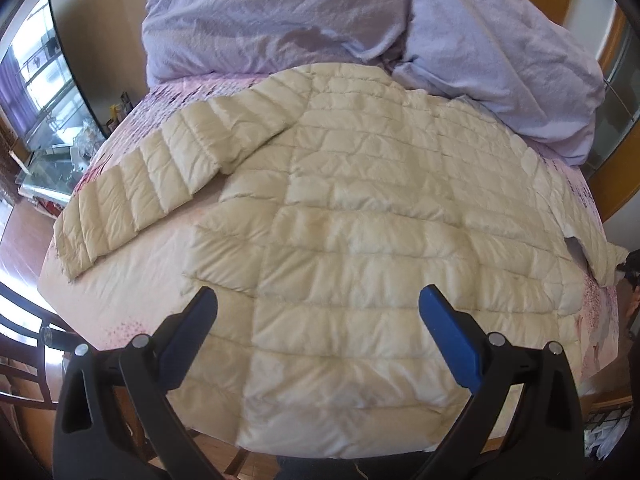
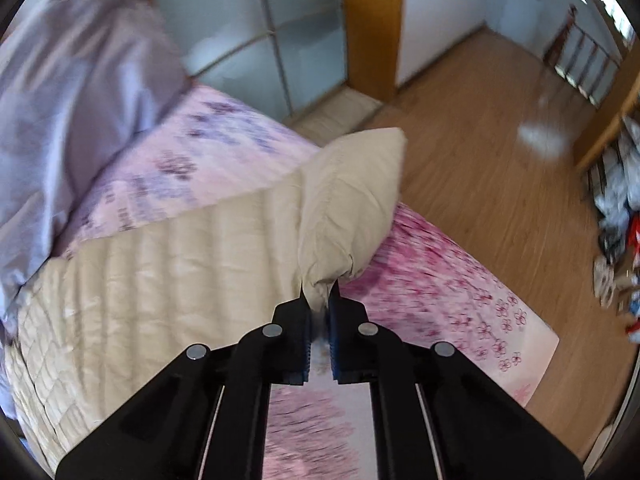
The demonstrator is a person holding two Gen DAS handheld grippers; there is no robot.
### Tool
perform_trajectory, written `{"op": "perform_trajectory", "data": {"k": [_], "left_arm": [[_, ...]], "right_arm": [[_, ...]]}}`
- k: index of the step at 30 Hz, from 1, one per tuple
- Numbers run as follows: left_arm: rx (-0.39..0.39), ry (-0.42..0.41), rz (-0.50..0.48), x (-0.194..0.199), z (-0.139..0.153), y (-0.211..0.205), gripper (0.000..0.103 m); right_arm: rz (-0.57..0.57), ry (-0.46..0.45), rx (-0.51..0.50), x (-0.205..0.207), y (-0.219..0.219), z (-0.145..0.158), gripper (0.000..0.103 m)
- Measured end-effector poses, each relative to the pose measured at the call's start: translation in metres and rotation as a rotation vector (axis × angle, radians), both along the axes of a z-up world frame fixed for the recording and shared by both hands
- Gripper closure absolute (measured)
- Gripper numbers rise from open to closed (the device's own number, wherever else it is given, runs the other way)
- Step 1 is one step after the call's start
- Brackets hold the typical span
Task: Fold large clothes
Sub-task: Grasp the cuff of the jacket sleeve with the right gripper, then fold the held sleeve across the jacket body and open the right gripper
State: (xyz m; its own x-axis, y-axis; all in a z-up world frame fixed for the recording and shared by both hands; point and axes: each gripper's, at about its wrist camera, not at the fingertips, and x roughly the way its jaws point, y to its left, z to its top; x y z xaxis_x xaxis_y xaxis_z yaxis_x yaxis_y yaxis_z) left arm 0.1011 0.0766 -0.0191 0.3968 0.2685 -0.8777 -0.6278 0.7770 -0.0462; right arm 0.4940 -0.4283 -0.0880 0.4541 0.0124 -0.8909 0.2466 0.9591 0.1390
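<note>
A cream quilted puffer jacket (image 1: 360,220) lies spread flat on the bed, its left sleeve (image 1: 160,176) stretched out to the left. My left gripper (image 1: 318,302) is open and empty, hovering over the jacket's lower hem. In the right wrist view my right gripper (image 2: 319,292) is shut on the cuff end of the jacket's right sleeve (image 2: 348,200) and holds it lifted off the bed, over the jacket's body (image 2: 160,260).
The bed has a pink floral sheet (image 2: 460,300). A lilac duvet and pillows (image 1: 320,12) are heaped at the head, touching the jacket's collar. Wooden floor (image 2: 480,160) lies right of the bed, with clutter (image 2: 620,220) by a shelf. A glass cabinet (image 1: 44,92) stands left.
</note>
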Motion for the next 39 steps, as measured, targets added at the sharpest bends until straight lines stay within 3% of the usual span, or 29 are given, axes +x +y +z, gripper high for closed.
{"op": "perform_trajectory", "data": {"k": [9, 19, 28, 39], "left_arm": [[-0.032, -0.022, 0.034, -0.017, -0.006, 0.033, 0.003], [-0.026, -0.01, 0.077, -0.04, -0.009, 0.06, 0.003], [-0.039, -0.007, 0.131, -0.06, -0.012, 0.082, 0.003], [-0.052, -0.008, 0.155, -0.068, -0.016, 0.094, 0.003]], "right_arm": [[0.269, -0.072, 0.01, -0.003, 0.139, 0.042, 0.096], [0.571, -0.019, 0.086, -0.044, 0.307, 0.035, 0.096], [0.722, 0.048, 0.097, -0.088, 0.388, 0.018, 0.096], [0.888, 0.059, 0.163, -0.138, 0.466, 0.028, 0.094]]}}
